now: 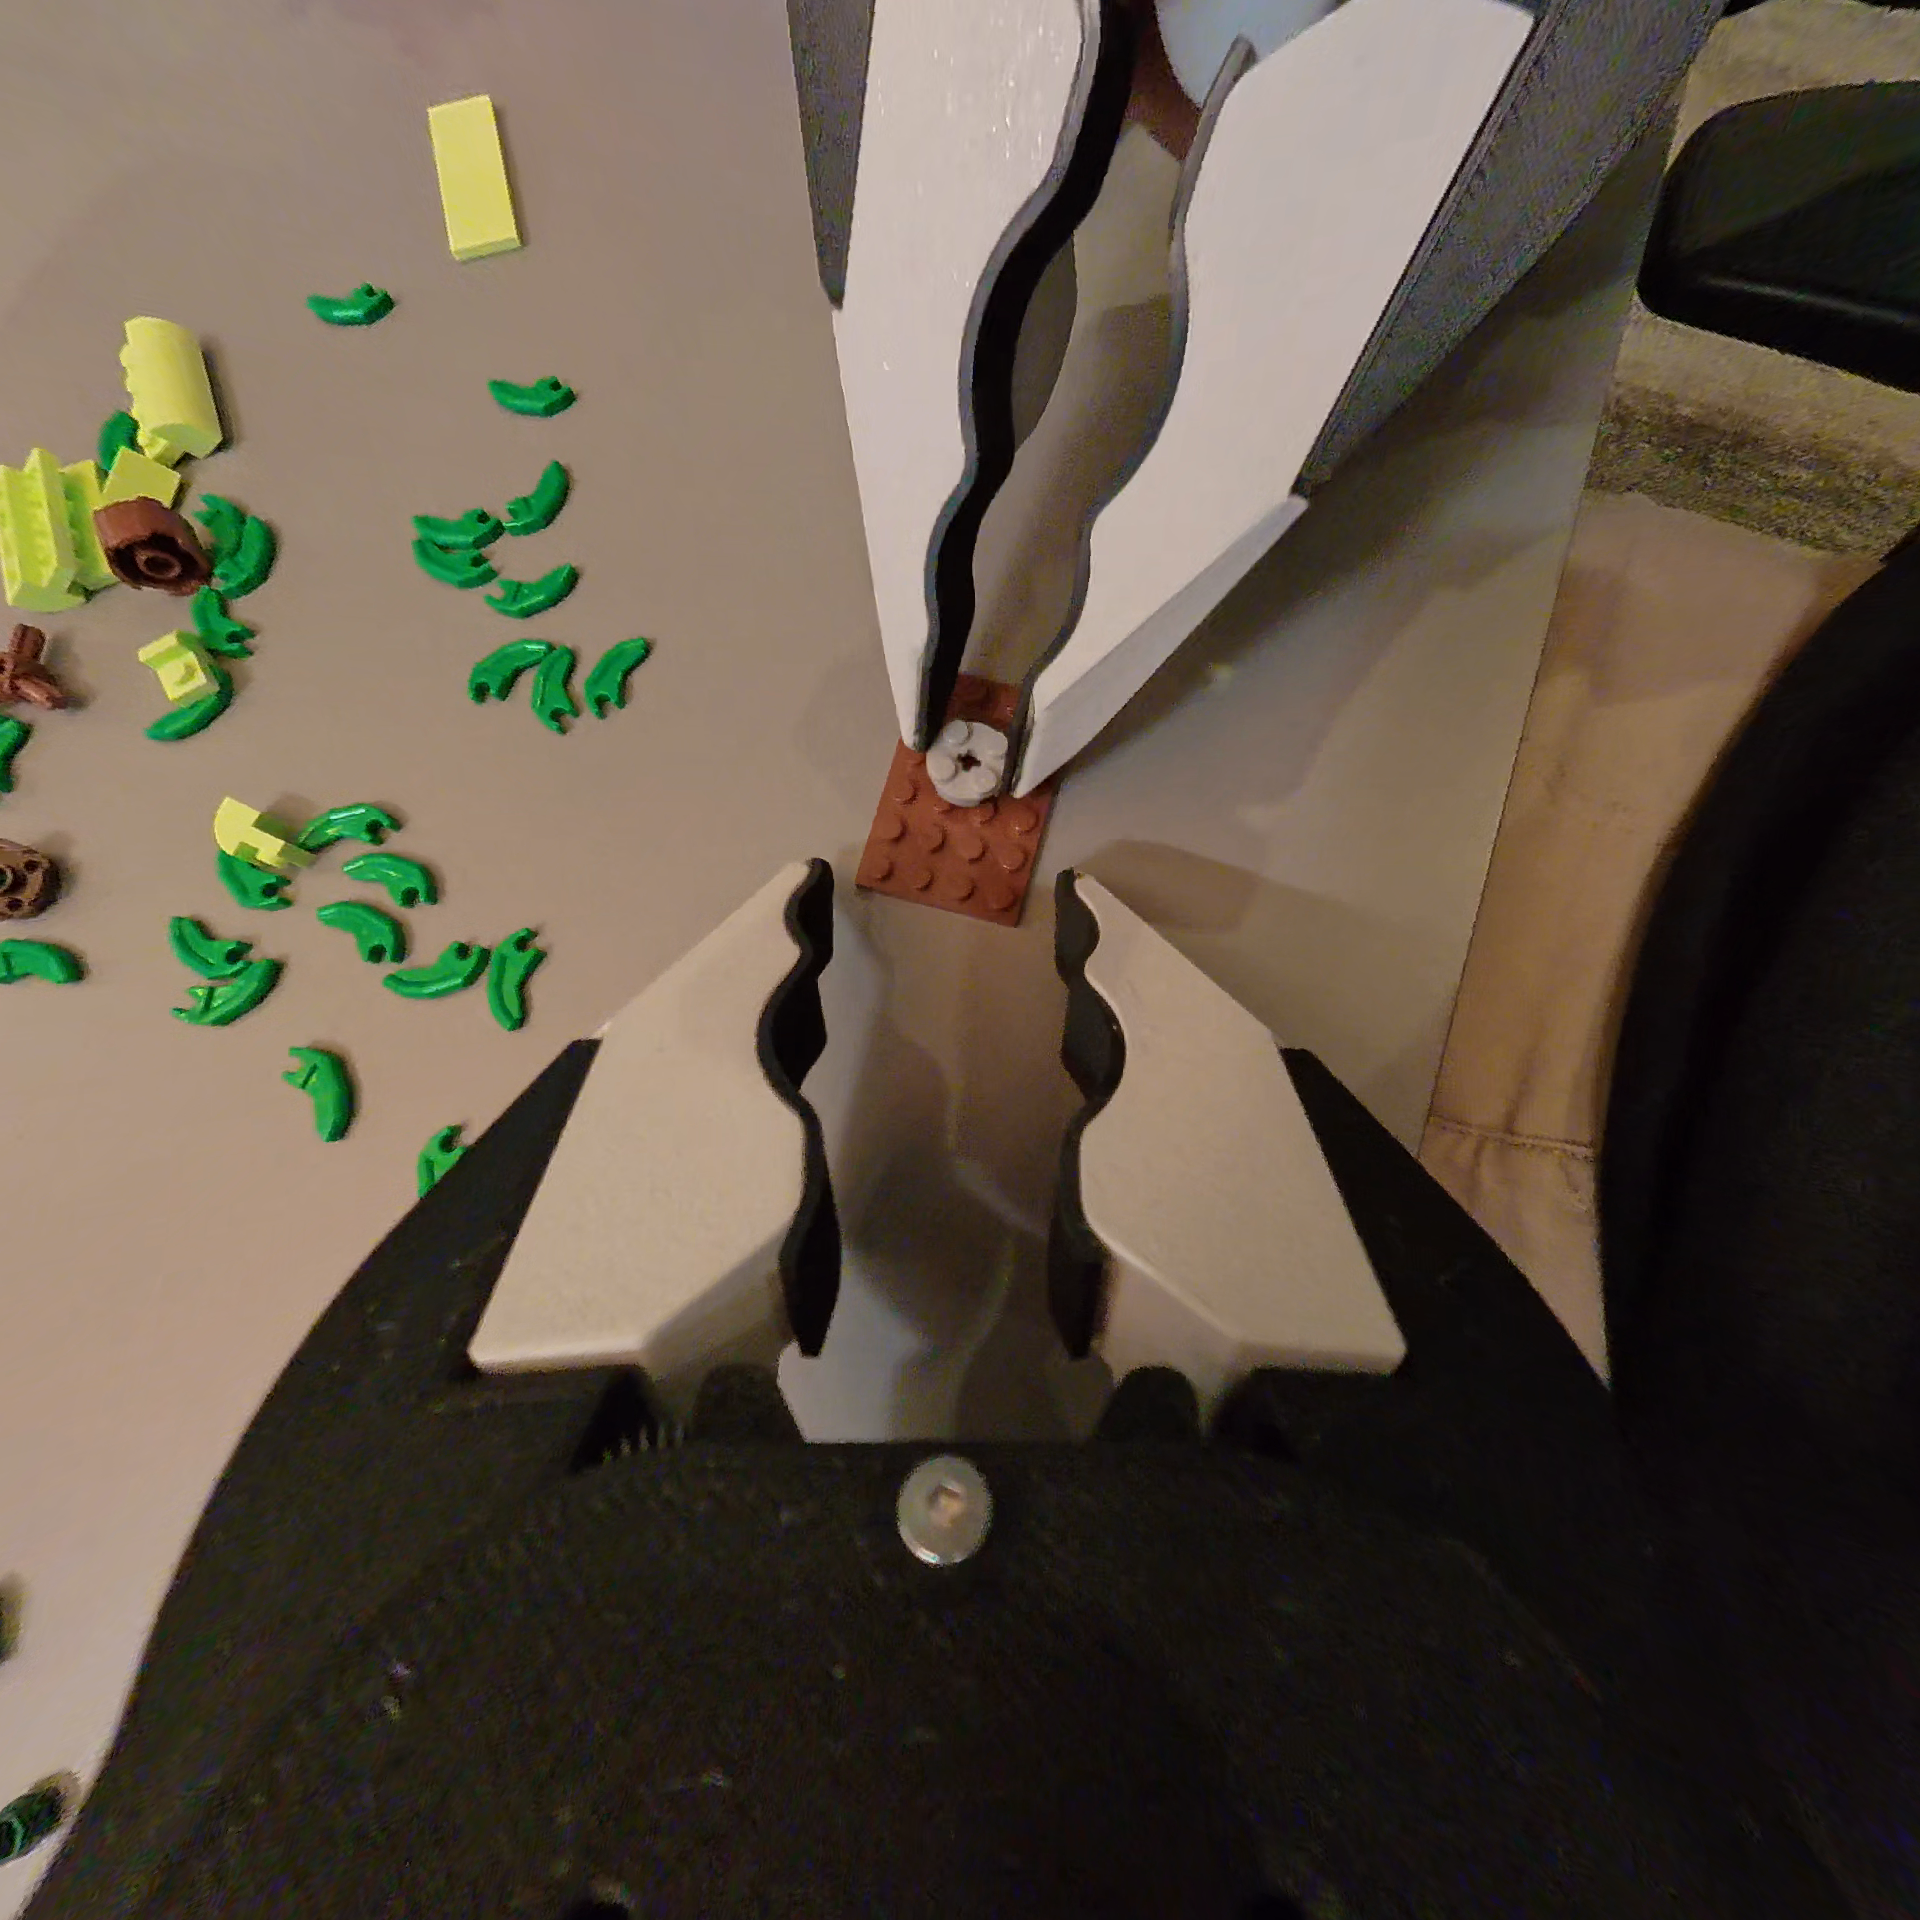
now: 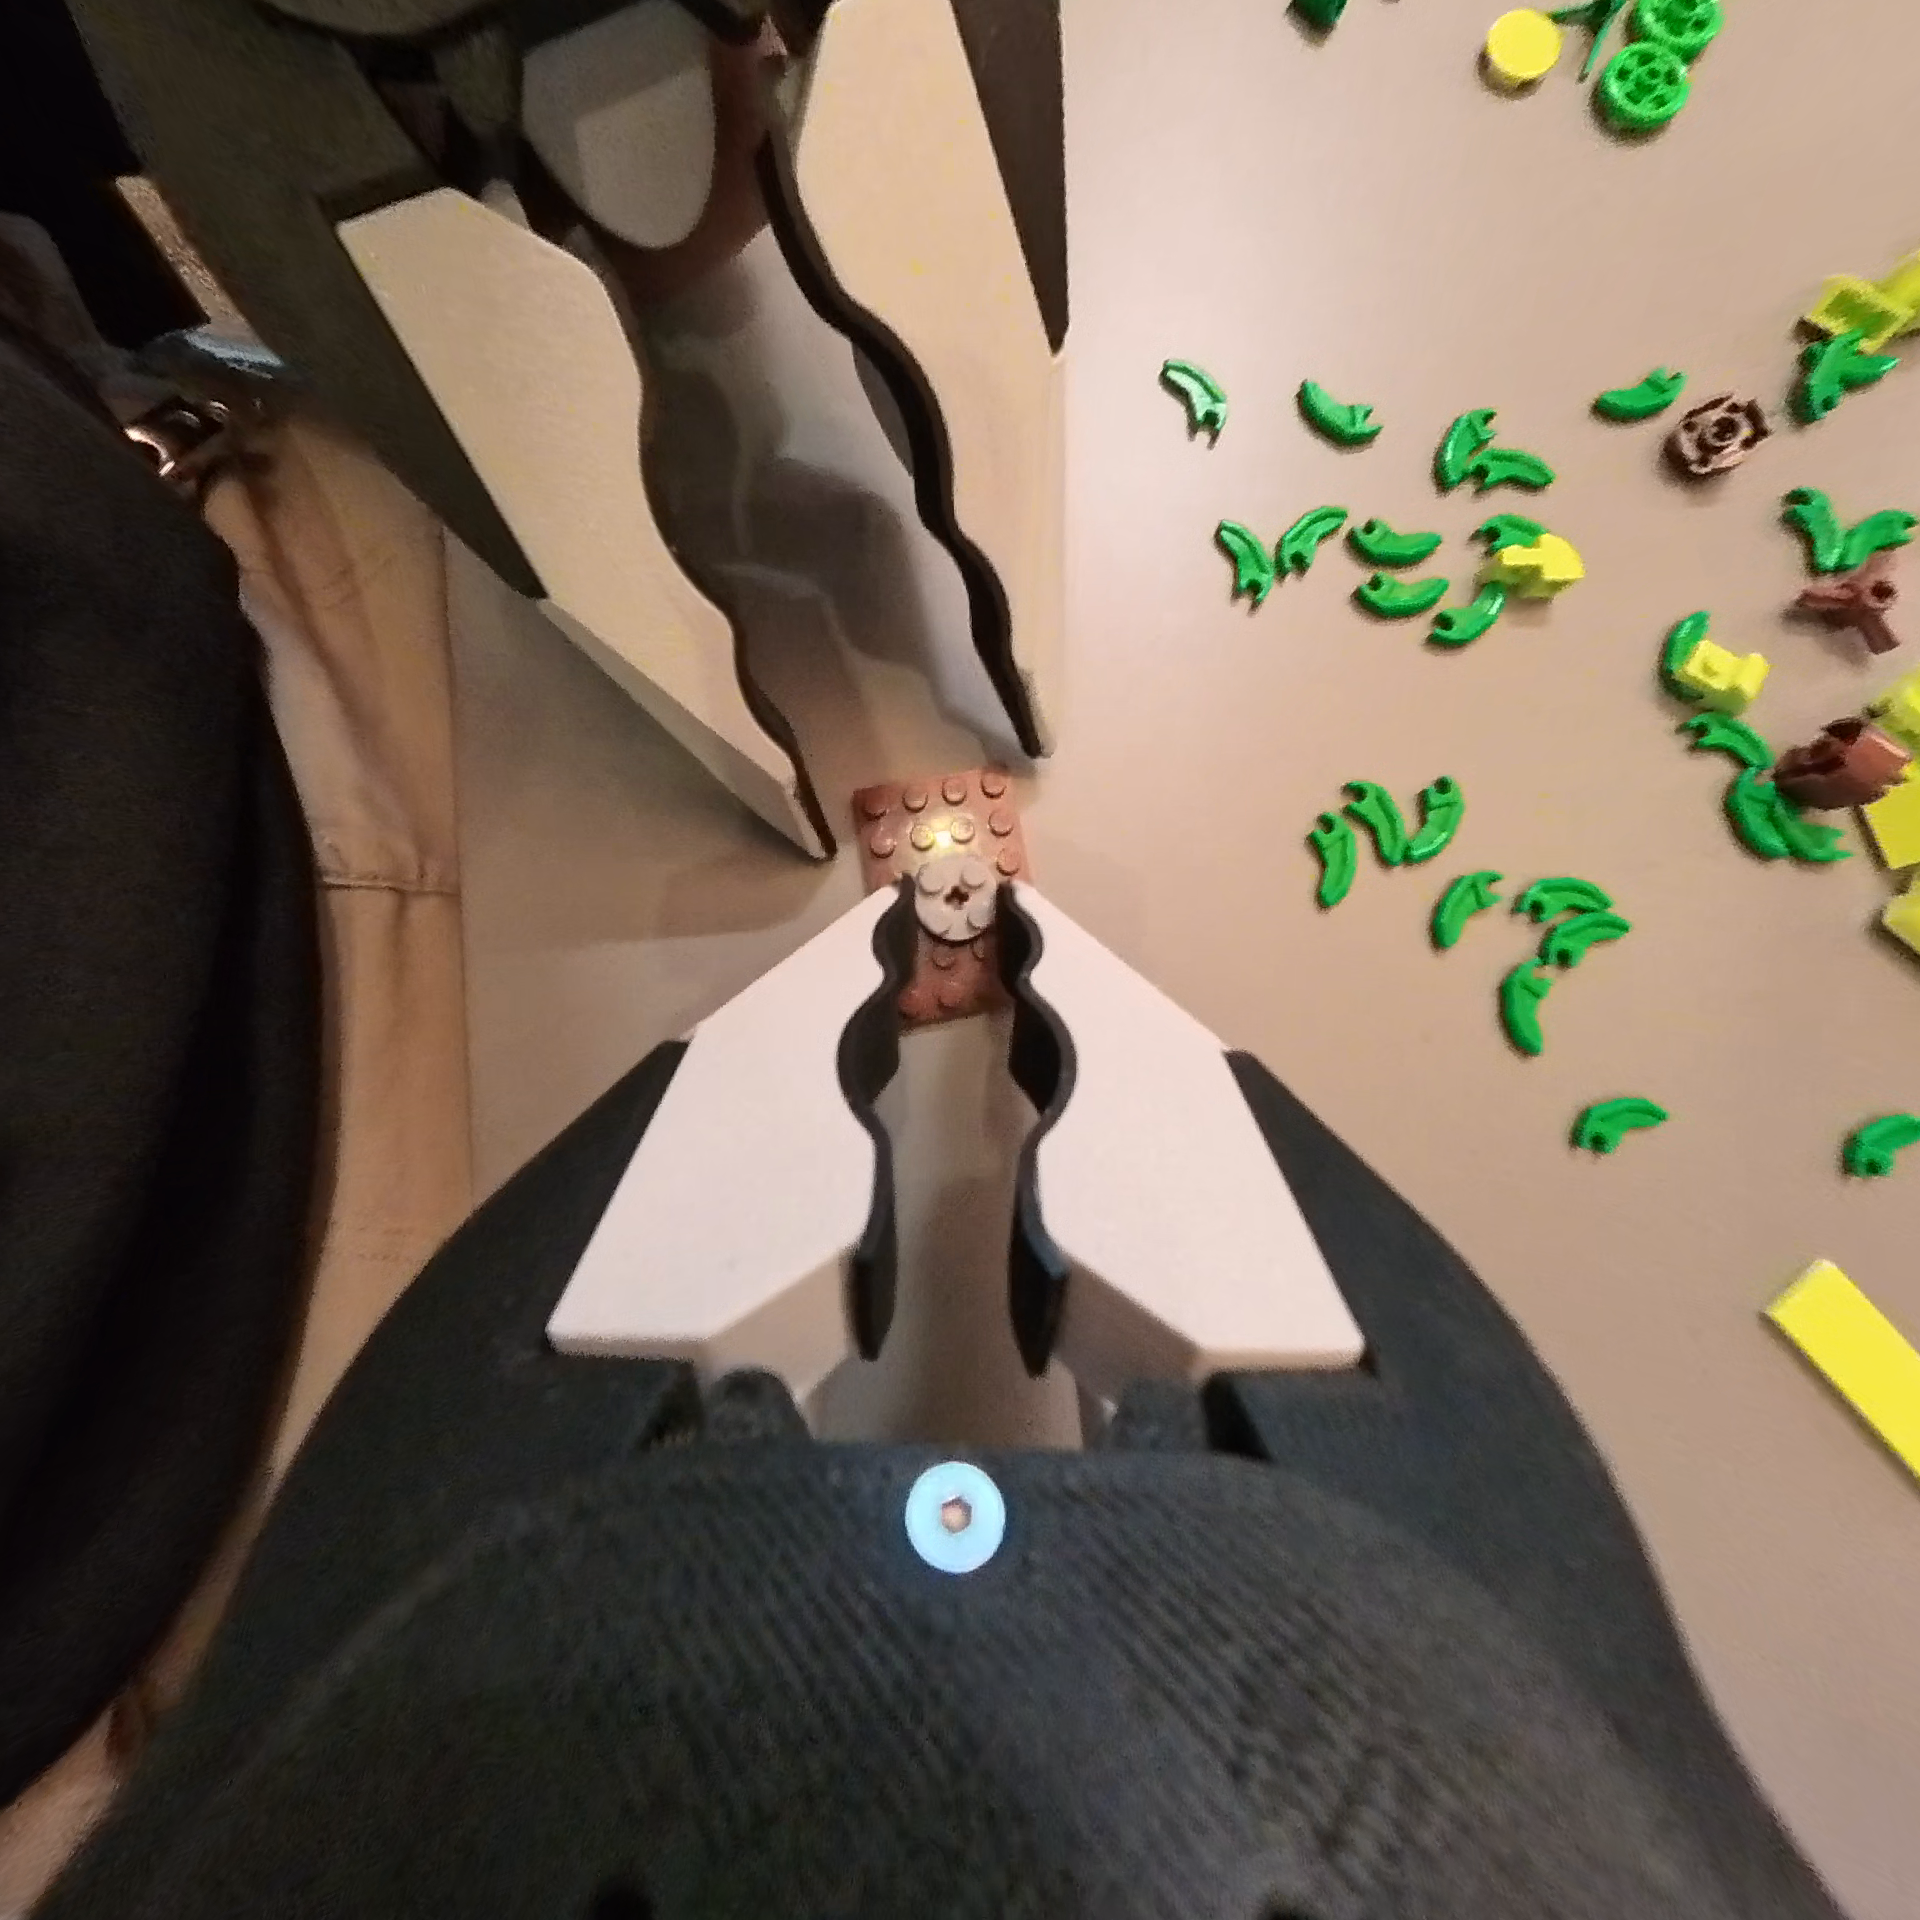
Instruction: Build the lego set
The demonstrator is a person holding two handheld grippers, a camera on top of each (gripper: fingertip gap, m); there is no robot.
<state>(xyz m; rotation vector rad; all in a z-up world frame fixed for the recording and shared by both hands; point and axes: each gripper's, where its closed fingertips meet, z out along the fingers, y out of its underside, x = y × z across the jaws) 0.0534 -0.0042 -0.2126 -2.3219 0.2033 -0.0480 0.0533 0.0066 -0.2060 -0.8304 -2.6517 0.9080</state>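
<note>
Round grey piece (image 2: 957, 896) sits pinched between right tongs (image 2: 957, 883) atop brown plate (image 1: 961, 847).

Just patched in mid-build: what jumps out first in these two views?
The right gripper stands out at centre, its jaws closed on a small grey round piece sitting on the brown studded plate near the table edge. The left gripper faces it with jaws open, just short of the plate. Off to the side, green leaf pieces lie scattered over the table.
</note>
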